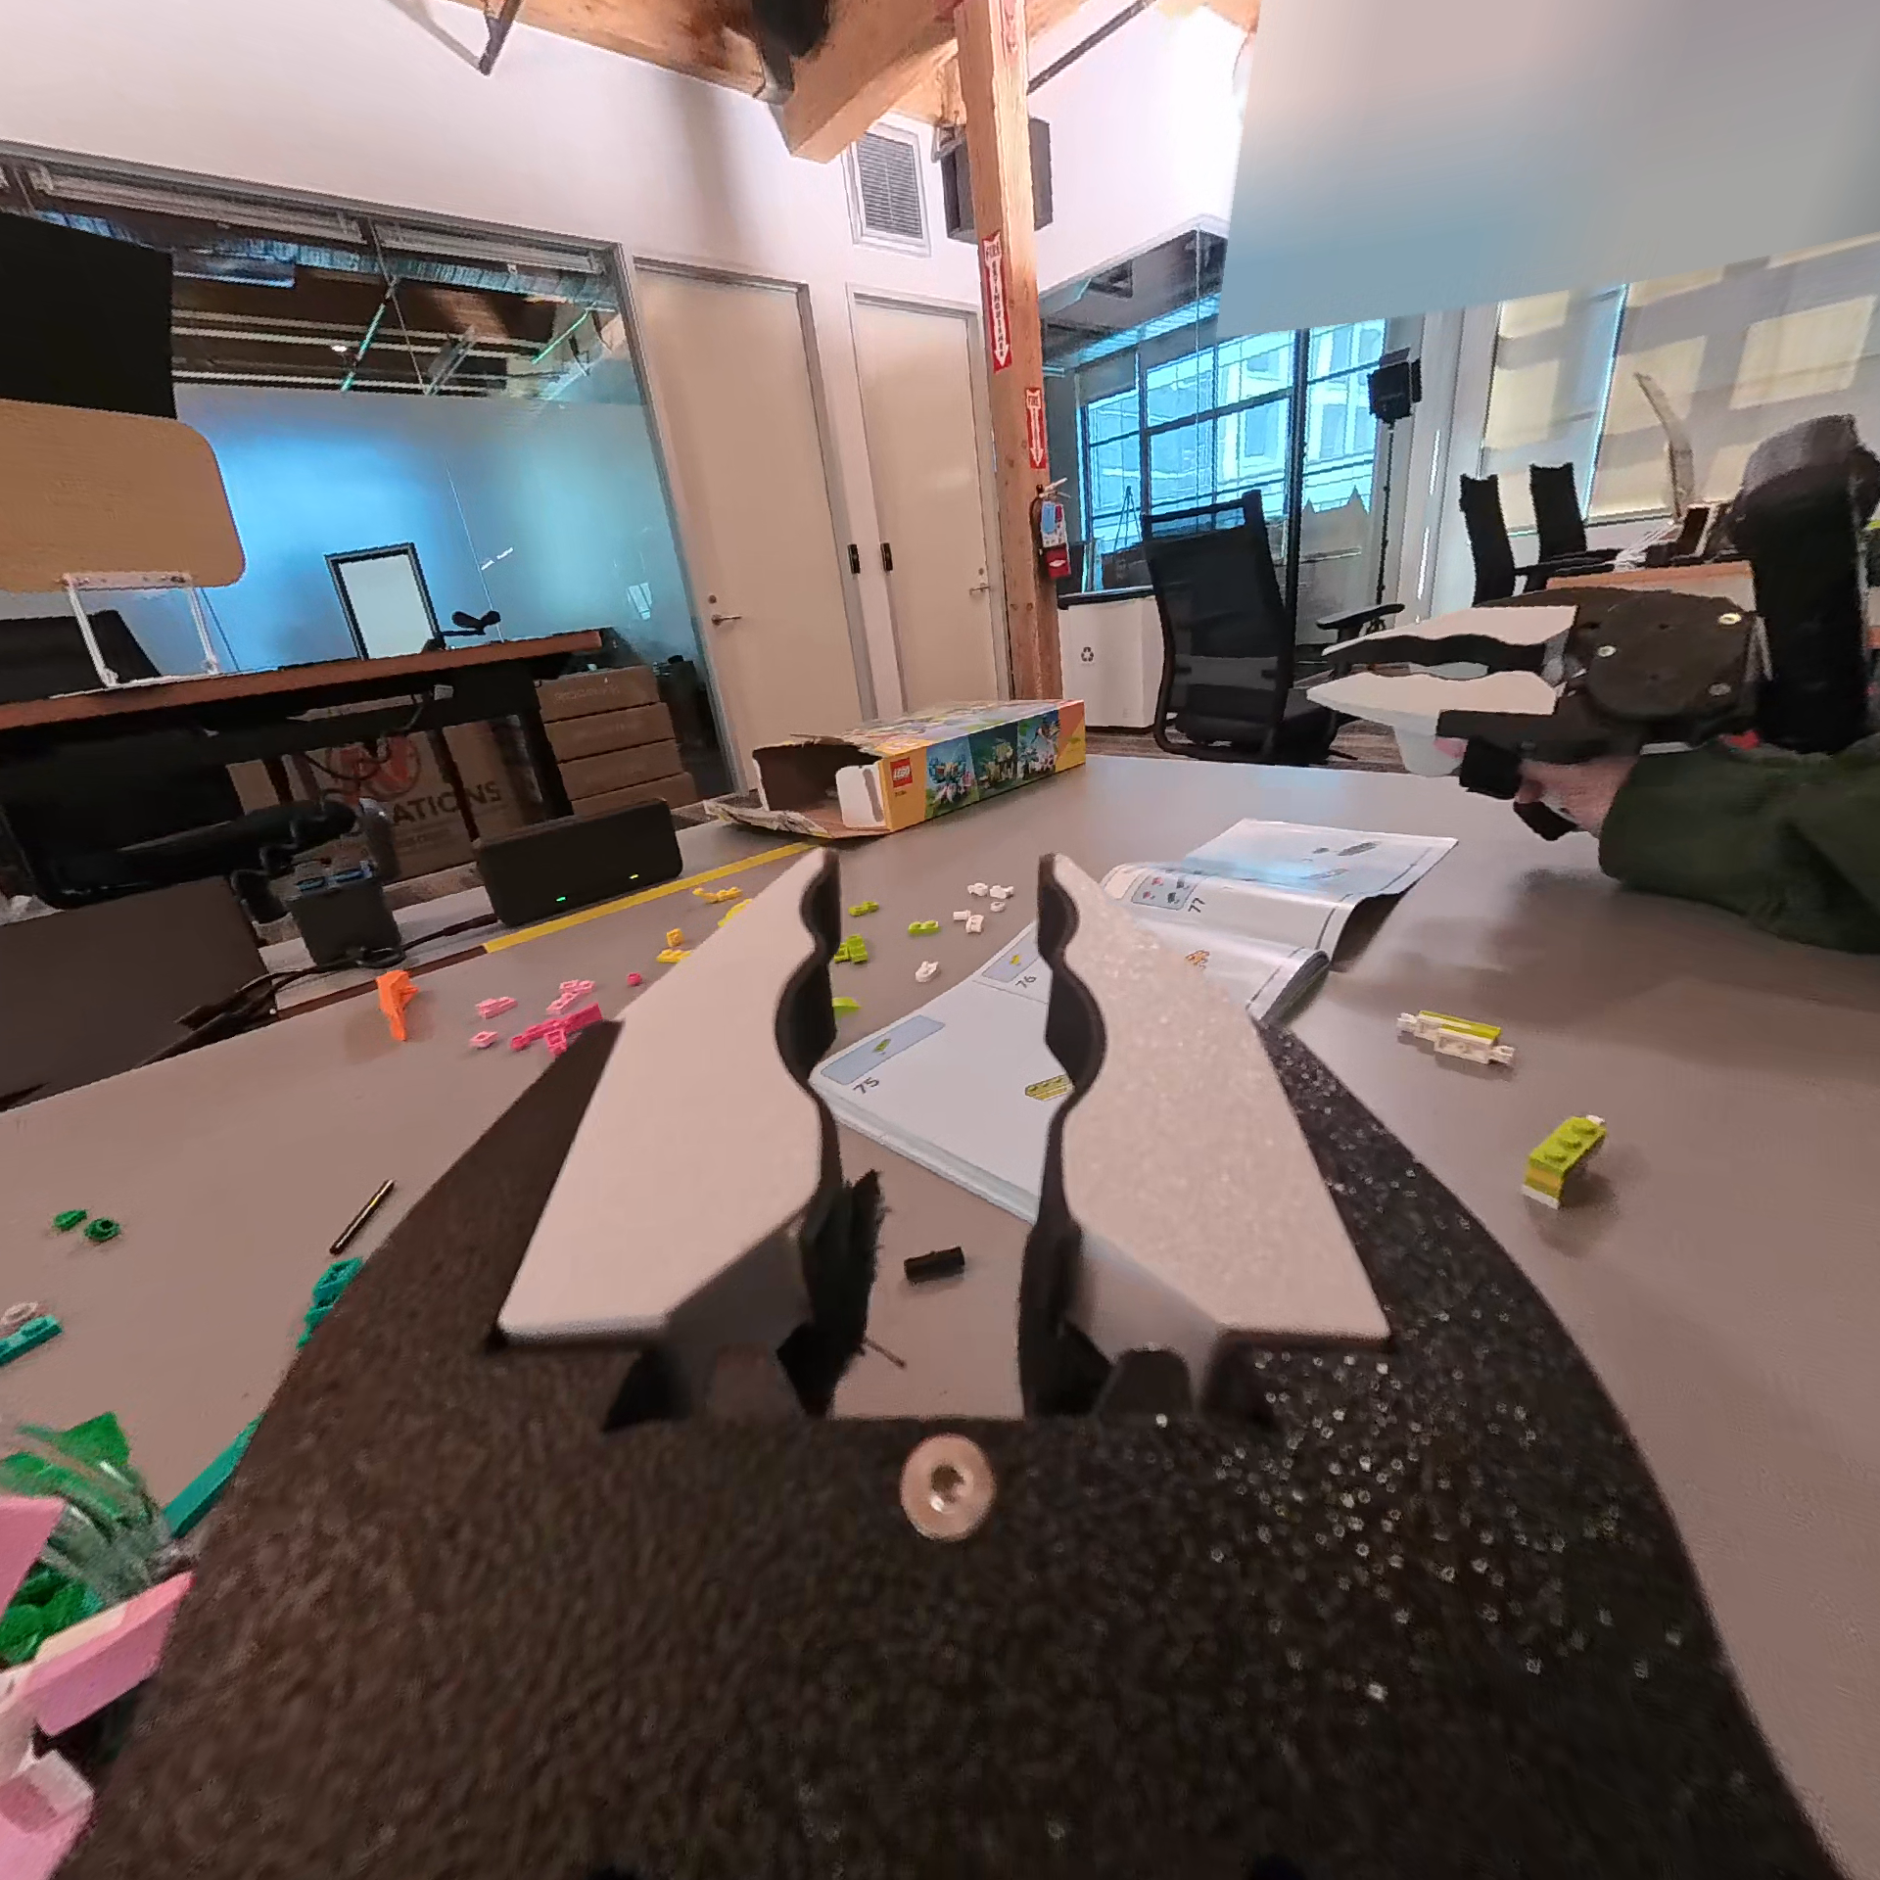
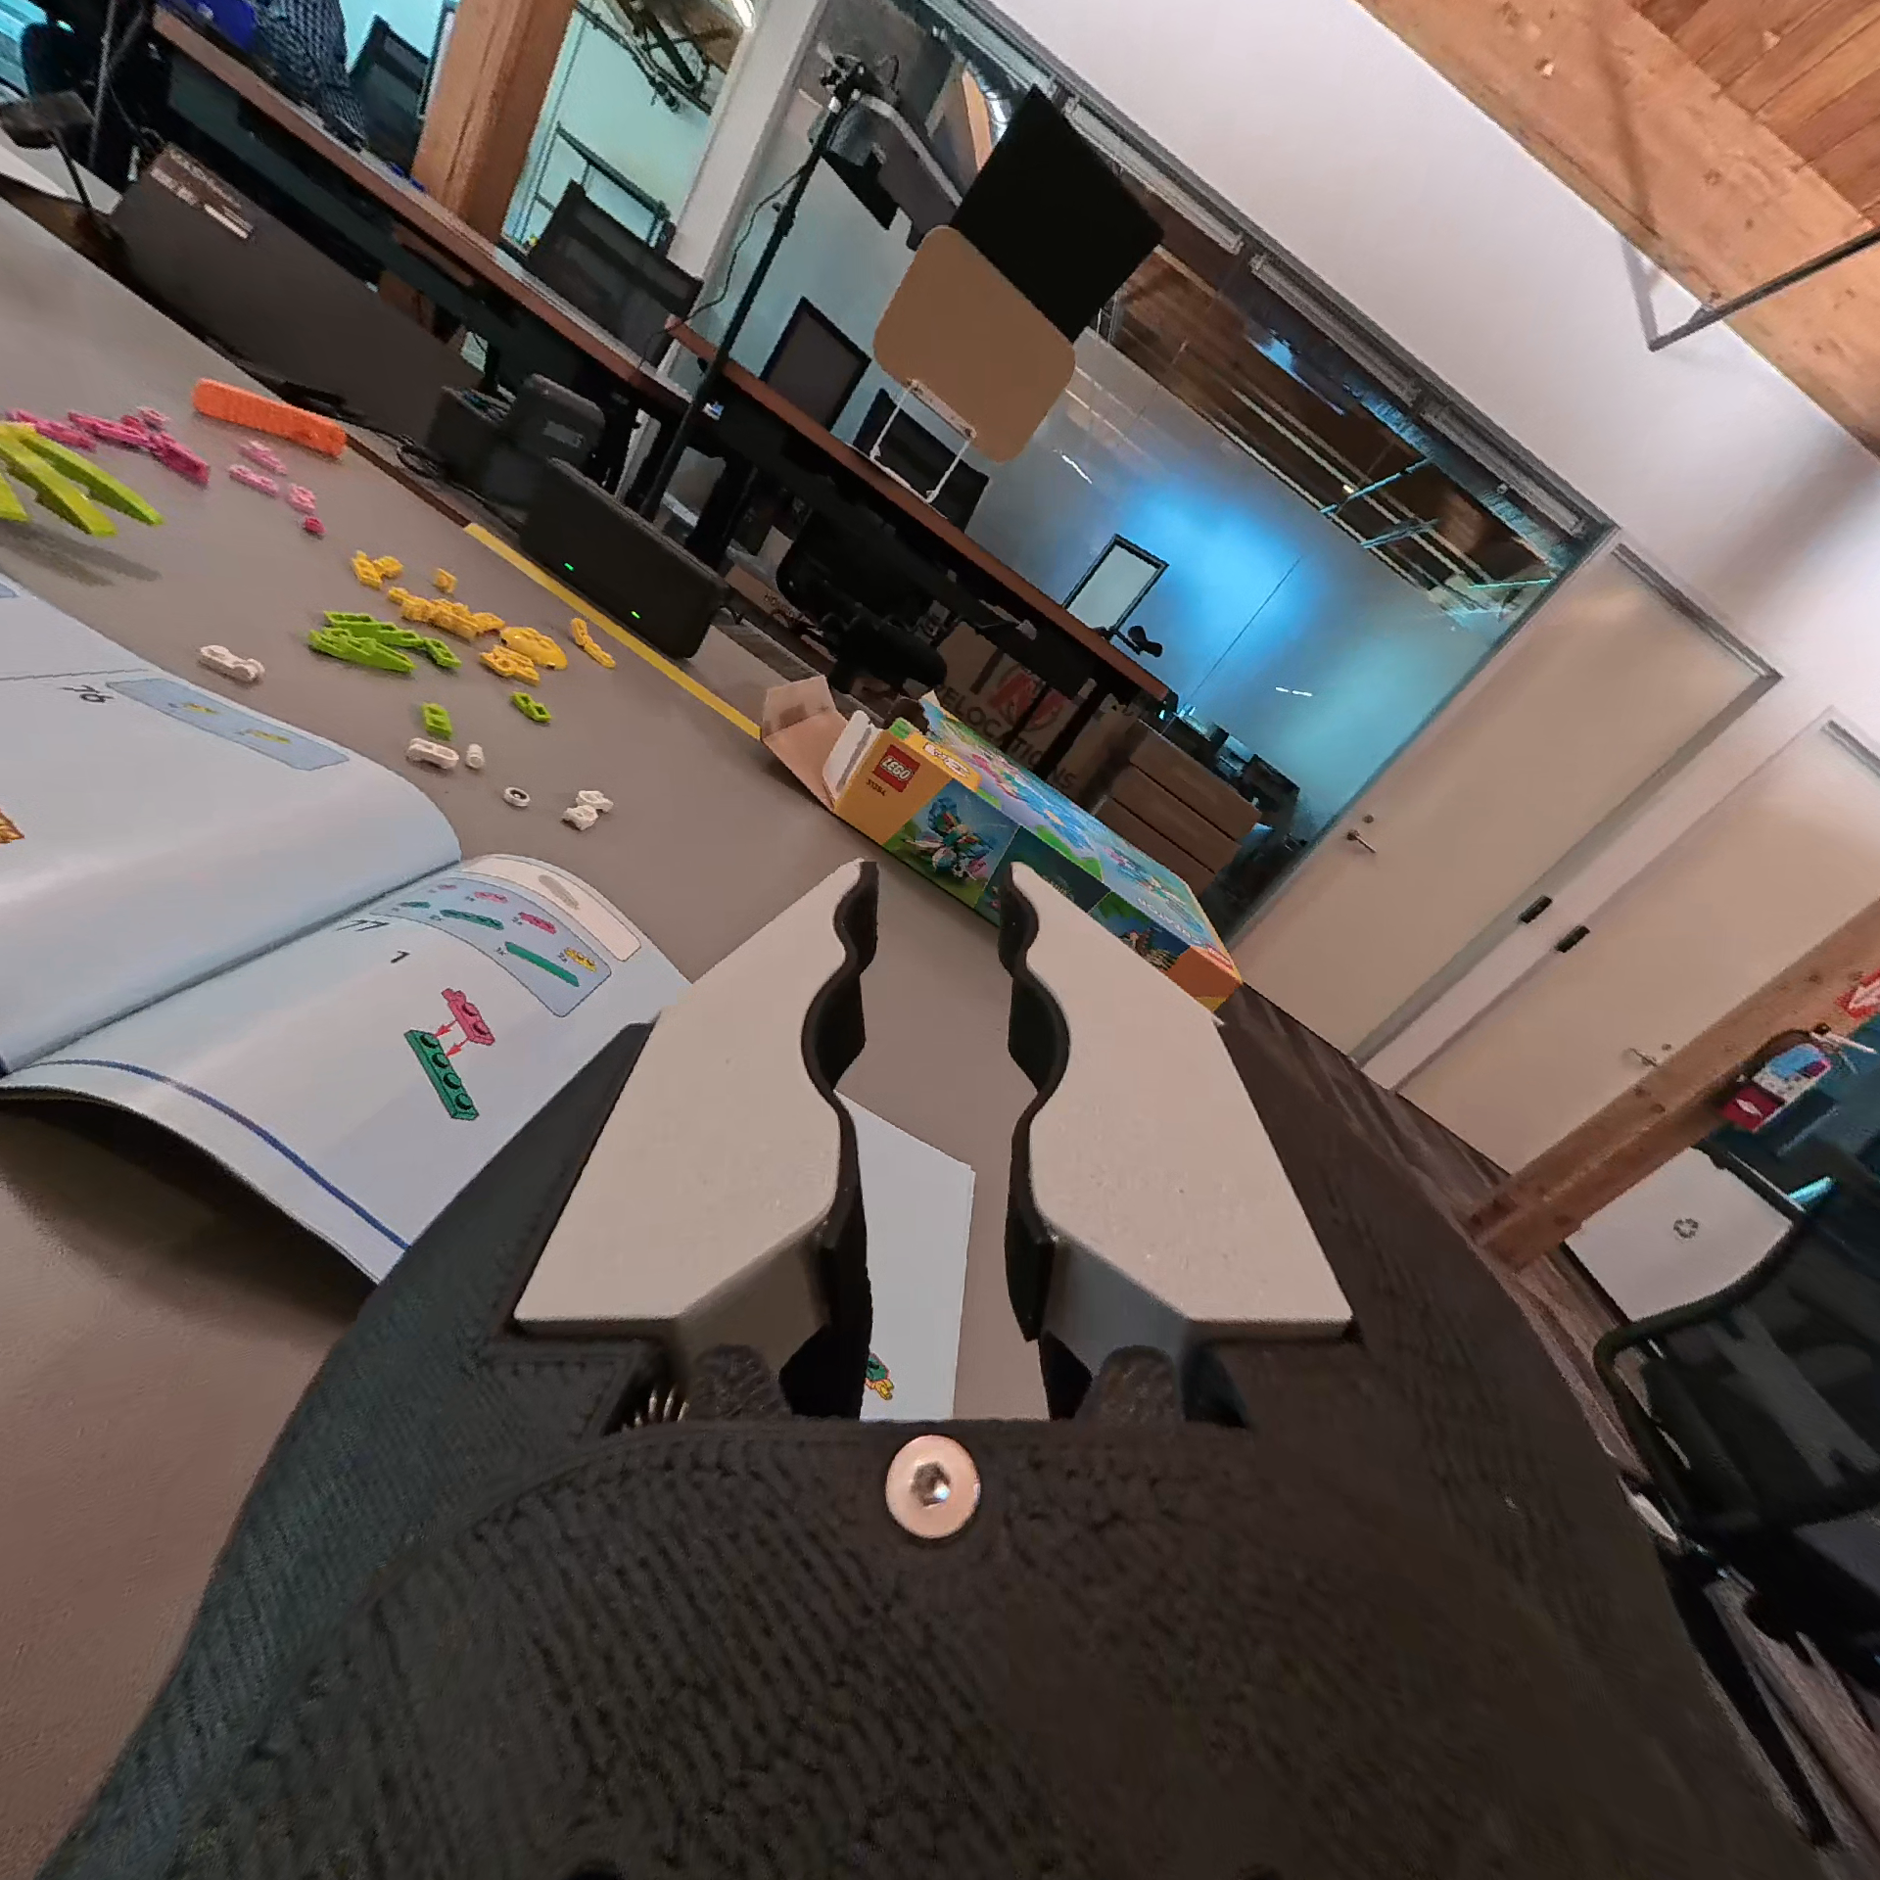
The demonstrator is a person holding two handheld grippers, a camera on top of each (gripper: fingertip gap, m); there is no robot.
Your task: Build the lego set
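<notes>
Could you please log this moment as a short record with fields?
surface: grey table
left gripper: open, empty, above the table
right gripper: open, empty, tilted
manual: lying open on the table
box: opened, lying at the far edge
loose pieces: pink, yellow, white, green groups on the table
orange piece: apart, near the pink ones
lime brick: alone, right of the manual
partial build: pink and green, lower left, blurred
</notes>
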